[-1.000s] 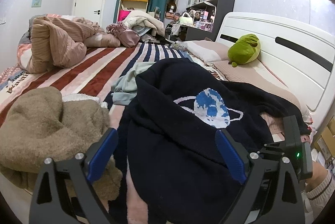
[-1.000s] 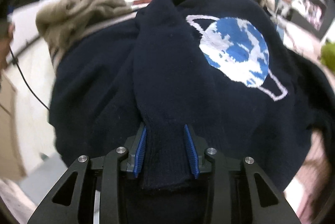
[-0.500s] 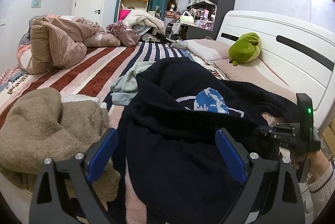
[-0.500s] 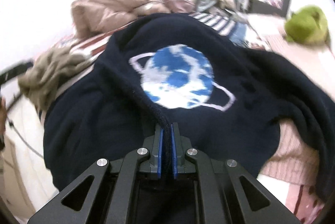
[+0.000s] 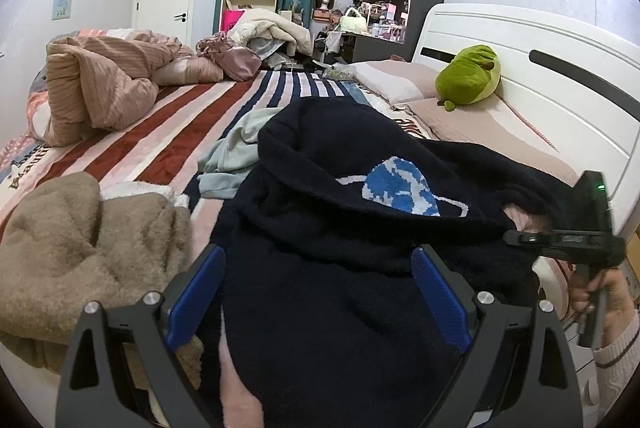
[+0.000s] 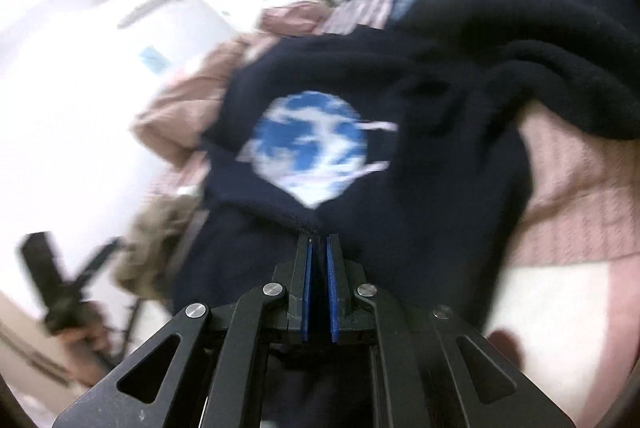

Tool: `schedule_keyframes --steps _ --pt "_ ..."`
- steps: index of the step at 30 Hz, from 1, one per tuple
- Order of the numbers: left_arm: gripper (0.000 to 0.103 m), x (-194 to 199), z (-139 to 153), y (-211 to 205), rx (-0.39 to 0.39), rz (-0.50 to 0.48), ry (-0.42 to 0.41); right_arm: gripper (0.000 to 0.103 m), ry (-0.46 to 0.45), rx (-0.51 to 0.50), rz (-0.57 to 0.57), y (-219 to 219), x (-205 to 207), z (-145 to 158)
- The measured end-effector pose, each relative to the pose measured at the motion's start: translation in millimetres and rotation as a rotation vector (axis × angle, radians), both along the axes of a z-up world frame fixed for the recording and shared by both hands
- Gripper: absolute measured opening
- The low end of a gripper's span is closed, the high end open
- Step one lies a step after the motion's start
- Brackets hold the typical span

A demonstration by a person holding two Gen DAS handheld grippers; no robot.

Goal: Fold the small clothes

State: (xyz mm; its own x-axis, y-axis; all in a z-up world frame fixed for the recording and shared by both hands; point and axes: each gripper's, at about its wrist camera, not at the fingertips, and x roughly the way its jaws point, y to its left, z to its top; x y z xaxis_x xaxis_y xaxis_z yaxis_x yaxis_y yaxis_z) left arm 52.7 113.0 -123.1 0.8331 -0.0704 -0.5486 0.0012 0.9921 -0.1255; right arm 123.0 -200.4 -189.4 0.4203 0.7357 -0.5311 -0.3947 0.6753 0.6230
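Observation:
A navy sweater point(image 5: 340, 268) with a blue and white planet print point(image 5: 400, 187) lies bunched on the striped bed. My left gripper point(image 5: 318, 292) is open just above the sweater's near part, its blue pads wide apart. My right gripper point(image 6: 318, 252) is shut on a fold of the sweater point(image 6: 400, 147) below the planet print point(image 6: 312, 147) and pulls it to the right. It also shows in the left wrist view point(image 5: 560, 238) at the sweater's right edge.
A tan fleece garment point(image 5: 80, 256) lies at the left. A pale green garment point(image 5: 236, 151) lies behind the sweater. A rumpled pink duvet point(image 5: 96, 87) sits far left. A green plush point(image 5: 468, 75) rests on pillows by the white headboard point(image 5: 540, 67).
My right gripper closed on the sweater's fold and pulled it right and back, folding the cloth over part of the planet print. My left gripper stayed open and still.

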Motion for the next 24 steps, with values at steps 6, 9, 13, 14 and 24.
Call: schedule_keyframes --steps 6,9,13,14,24 --pt "0.093 8.0 -1.0 2.4 0.005 0.006 -0.006 0.005 -0.023 -0.302 -0.054 2.8 -6.8 3.6" --pt "0.093 17.2 -0.1 12.9 0.015 0.034 -0.016 0.01 -0.088 -0.432 -0.082 9.6 -8.4 13.5" --pt "0.092 38.4 1.9 32.5 0.011 0.036 -0.024 0.04 -0.272 -0.422 0.012 47.5 -7.6 57.5" --pt "0.092 44.7 2.4 36.4 0.013 0.034 -0.024 0.04 -0.3 -0.417 0.046 60.3 -3.9 64.5" --pt "0.092 86.6 -0.6 70.0 -0.002 0.042 0.02 0.055 -0.509 -0.549 0.392 241.4 46.4 46.4"
